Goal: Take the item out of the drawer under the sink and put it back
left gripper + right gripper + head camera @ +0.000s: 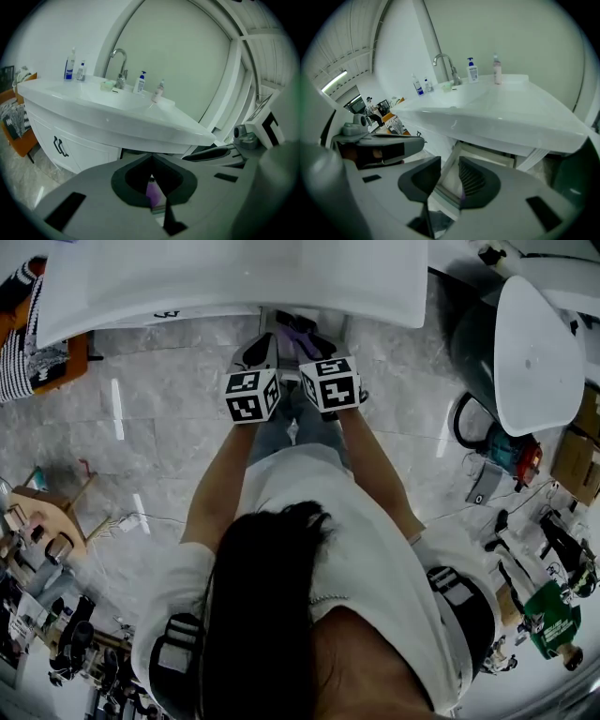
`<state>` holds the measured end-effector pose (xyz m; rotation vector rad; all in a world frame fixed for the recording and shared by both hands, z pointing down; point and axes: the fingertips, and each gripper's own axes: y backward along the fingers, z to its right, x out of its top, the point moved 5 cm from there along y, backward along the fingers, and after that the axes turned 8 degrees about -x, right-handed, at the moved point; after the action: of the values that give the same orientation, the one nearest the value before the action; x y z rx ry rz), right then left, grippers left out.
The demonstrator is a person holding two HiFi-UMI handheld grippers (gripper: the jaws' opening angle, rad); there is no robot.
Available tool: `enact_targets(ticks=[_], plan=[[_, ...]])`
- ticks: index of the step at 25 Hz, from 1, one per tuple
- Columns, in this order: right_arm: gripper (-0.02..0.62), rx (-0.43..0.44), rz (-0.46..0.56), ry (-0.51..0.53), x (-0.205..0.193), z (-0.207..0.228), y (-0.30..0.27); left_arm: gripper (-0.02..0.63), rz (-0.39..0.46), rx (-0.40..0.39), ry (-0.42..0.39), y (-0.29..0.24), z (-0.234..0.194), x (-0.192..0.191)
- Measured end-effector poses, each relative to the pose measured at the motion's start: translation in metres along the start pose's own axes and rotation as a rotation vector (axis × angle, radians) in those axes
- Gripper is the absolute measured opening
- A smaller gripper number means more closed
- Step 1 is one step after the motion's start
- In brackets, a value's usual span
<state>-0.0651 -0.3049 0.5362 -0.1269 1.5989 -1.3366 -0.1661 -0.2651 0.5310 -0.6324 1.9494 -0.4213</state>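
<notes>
Two hand-held grippers below the front edge of the sink [234, 277]. We read the left gripper [152, 159] as closed, its tips meeting. The right gripper [446, 165] stands with its jaws apart and nothing pressed between the pads. The pale rim of the drawer [443, 183], which is pulled out beneath the sink, shows through the gap.

The purple item [300, 332] lies just under the sink's front edge, between the two grippers' tips in the head view. In the left gripper view a purple sliver shows in the slit behind the closed tips. We cannot tell whether it is pinched there or merely lies beyond.

Hazards, as we judge them:
- (a) If the item hangs only from the left tips, the hold is narrow. A tilt or a knock could let it slip to the tiled floor [169, 418] in front of the sink, rather than into the drawer.
- (b) The open right jaws sit close to the drawer rim under the sink. A careless advance could catch that rim and jolt the drawer.
- (c) The grippers work side by side beneath the sink's overhang. We expect a risk of the two striking each other, or of a raised gripper hitting the sink's underside.
</notes>
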Motion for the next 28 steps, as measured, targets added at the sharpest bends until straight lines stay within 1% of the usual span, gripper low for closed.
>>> enact_targets(ticks=[4,8,12,17,24,28], plan=[[0.150,0.026,-0.058,-0.019,-0.016,0.004,-0.016,0.004,-0.031,0.019,0.014,-0.006,-0.012,-0.015],[0.234,0.047,-0.095,0.001,-0.024,0.004,-0.038,0.003,-0.052,0.033,0.023,-0.015,-0.025,-0.025],[0.262,0.049,-0.126,0.004,-0.035,0.007,-0.055,0.003,-0.056,0.065,0.028,-0.020,-0.030,-0.032],[0.276,0.061,-0.188,0.016,-0.055,0.013,-0.087,0.003,-0.067,0.091,0.041,-0.034,-0.038,-0.044],[0.285,0.057,-0.238,0.050,-0.068,0.016,-0.131,0.005,-0.057,0.128,0.073,-0.048,-0.051,-0.052],[0.295,0.049,-0.279,0.057,-0.080,0.019,-0.152,0.004,-0.052,0.130,0.066,-0.054,-0.060,-0.056]])
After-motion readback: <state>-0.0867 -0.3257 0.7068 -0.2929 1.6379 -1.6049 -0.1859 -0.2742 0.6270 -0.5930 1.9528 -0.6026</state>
